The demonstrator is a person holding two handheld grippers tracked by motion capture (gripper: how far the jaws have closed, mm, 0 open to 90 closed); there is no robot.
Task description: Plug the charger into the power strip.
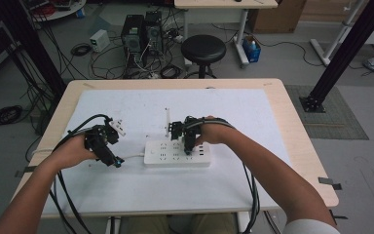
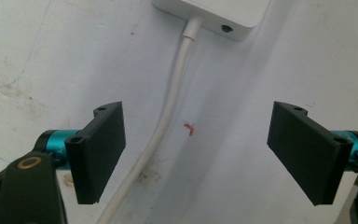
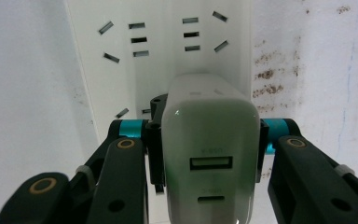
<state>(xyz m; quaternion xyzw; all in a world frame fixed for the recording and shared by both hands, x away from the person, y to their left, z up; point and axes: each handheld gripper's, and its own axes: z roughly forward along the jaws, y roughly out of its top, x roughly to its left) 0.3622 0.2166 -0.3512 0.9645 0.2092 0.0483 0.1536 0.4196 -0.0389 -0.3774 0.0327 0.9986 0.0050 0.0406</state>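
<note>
**Charger going into the strip**

The charger [image 3: 209, 149] is a white block with a USB port and a second slot below it facing the right gripper's camera. The right gripper [image 3: 209, 140] has it clamped, jaws closed on both flanks. It sits right over the strip [image 1: 177, 153], near the strip's right half in the high view. From that height I cannot tell whether the prongs are already in the slots or just above them.

To do this well: keep the charger square to the strip face, line the prongs with one socket's slots, push straight down, no rocking. The strip is light and may slide or tip under the push, so a hold on it would help. Let go only when the body sits flush.

The left gripper [image 2: 196, 154] has its jaws wide apart and holds nothing. It hovers low over the strip's cord [image 2: 168, 112], which runs between the jaws to the strip's end, so it is well placed to pin the cord or brace that end.

A small white plug [image 1: 118, 127] lies on the mat [image 1: 253, 112] just beyond the left gripper, apart from the strip. A thin white stick-like thing [image 1: 167, 119] lies behind the strip; too small to name.

No containers on the table. The closest thing is the strip's sockets: those that show in the right gripper view are free.
</note>
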